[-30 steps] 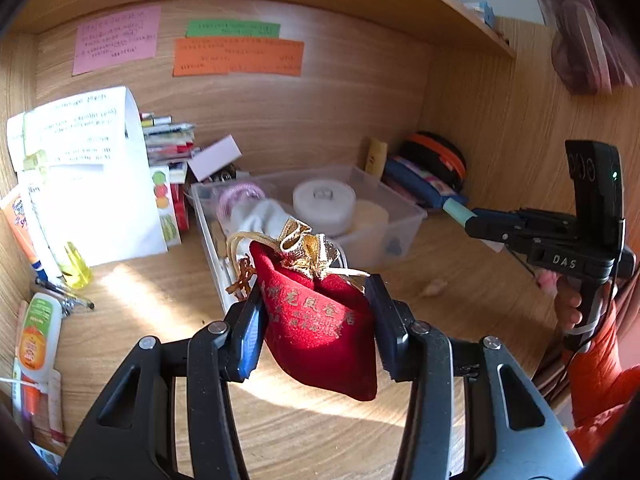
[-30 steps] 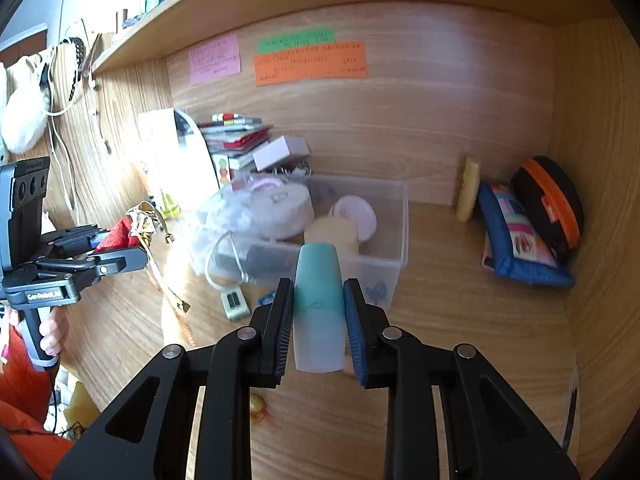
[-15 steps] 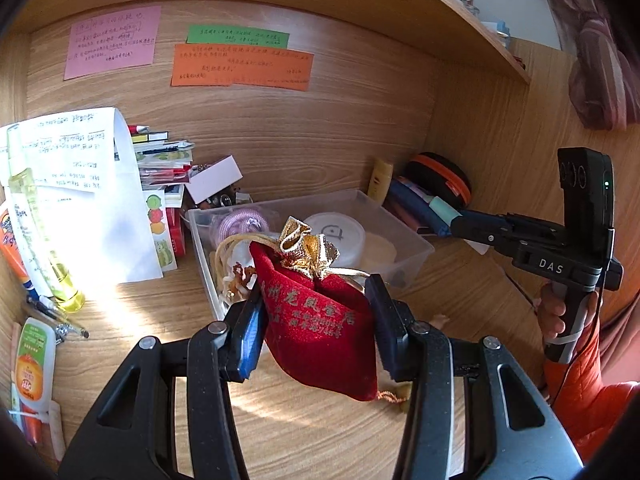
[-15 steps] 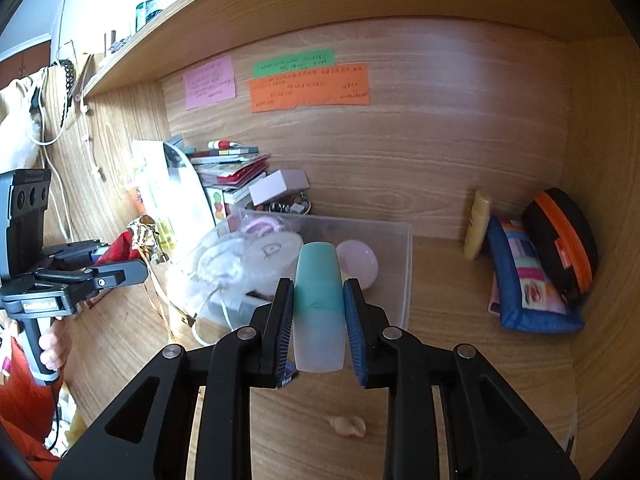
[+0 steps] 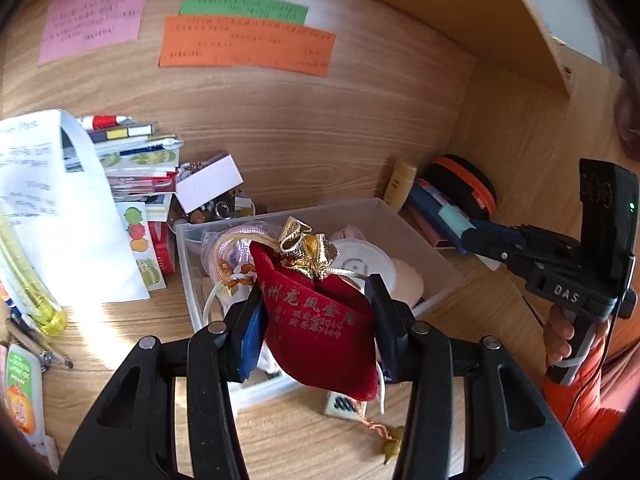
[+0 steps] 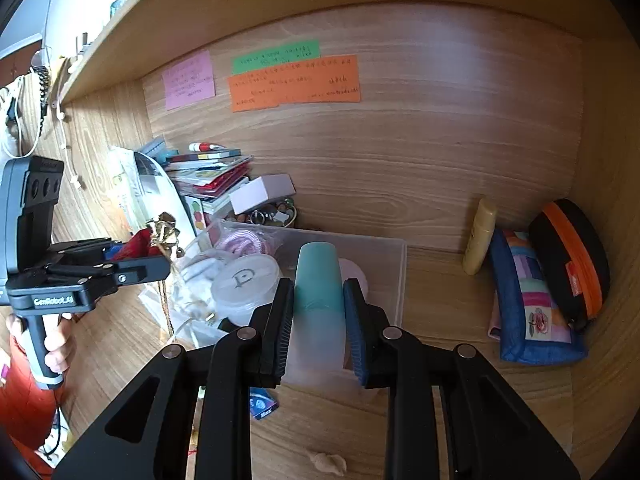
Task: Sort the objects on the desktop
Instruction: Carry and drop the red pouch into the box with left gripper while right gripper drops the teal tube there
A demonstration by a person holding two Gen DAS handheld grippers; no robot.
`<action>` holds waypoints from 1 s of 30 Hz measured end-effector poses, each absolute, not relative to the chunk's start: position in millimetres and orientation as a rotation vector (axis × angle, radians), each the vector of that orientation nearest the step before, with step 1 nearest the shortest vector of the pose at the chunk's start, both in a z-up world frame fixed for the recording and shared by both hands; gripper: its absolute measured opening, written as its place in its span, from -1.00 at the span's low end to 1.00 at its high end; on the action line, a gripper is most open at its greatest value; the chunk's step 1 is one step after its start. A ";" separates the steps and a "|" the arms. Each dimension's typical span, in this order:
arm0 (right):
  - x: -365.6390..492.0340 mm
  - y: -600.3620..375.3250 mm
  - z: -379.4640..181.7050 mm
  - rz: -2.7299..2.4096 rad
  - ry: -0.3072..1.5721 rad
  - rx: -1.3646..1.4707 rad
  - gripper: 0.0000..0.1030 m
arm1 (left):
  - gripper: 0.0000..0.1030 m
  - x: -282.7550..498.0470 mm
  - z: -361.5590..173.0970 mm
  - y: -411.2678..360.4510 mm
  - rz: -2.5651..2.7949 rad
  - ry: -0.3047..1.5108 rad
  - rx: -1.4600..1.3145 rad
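Note:
My left gripper (image 5: 316, 320) is shut on a red velvet pouch (image 5: 316, 320) with a gold top and holds it above the near edge of the clear plastic bin (image 5: 436, 260). My right gripper (image 6: 318, 316) is shut on a teal-capped frosted bottle (image 6: 318, 300), held upright in front of the same bin (image 6: 396, 276). The bin holds a round white jar (image 6: 244, 284), a pink cord and white items. The left gripper (image 6: 140, 266) also shows at the left of the right wrist view. The right gripper (image 5: 476, 232) shows at the right of the left wrist view.
Books and a white box (image 5: 208, 182) are stacked at the back left beside a white paper (image 5: 60, 216). A yellow tube (image 6: 480, 240), a blue patchwork pouch (image 6: 528, 312) and a black-orange case (image 6: 572, 256) lean in the right corner. Small items (image 6: 326, 462) lie on the desk.
Both grippers have moved forward and lower toward the bin, each still holding its object. The red pouch now hangs over the bin's near edge.

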State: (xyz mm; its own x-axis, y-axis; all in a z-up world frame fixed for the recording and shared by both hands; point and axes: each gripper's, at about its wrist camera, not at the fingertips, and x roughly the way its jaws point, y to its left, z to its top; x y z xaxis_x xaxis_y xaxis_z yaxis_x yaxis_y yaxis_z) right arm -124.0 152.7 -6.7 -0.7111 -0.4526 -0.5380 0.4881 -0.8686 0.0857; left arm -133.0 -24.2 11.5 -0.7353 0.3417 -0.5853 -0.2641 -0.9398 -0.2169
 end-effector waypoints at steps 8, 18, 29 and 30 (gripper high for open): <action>-148.9 144.2 -15.7 -2.496 0.093 0.849 -0.56 | -0.09 -168.1 7.0 -25.1 2.635 -0.210 -1.011; -169.3 124.7 -38.0 -2.505 0.073 0.934 -0.56 | -0.09 -199.0 -7.4 -15.8 2.627 -0.243 -1.081; -178.8 121.1 -51.2 -2.584 0.117 0.974 -0.56 | 0.24 -202.0 -18.5 -16.1 2.619 -0.256 -1.112; -180.1 122.3 -52.2 -2.587 0.117 0.980 -0.56 | 0.25 -200.7 -18.0 -17.5 2.618 -0.257 -1.112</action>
State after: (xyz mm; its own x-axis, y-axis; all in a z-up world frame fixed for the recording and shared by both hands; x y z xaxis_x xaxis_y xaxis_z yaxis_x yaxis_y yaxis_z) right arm -180.1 122.3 -52.2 -0.6894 -0.3114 -0.6540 0.3691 -0.9279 0.0527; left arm -200.7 -17.5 -18.0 -0.6625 0.3266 -0.6742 -0.1895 -0.9438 -0.2709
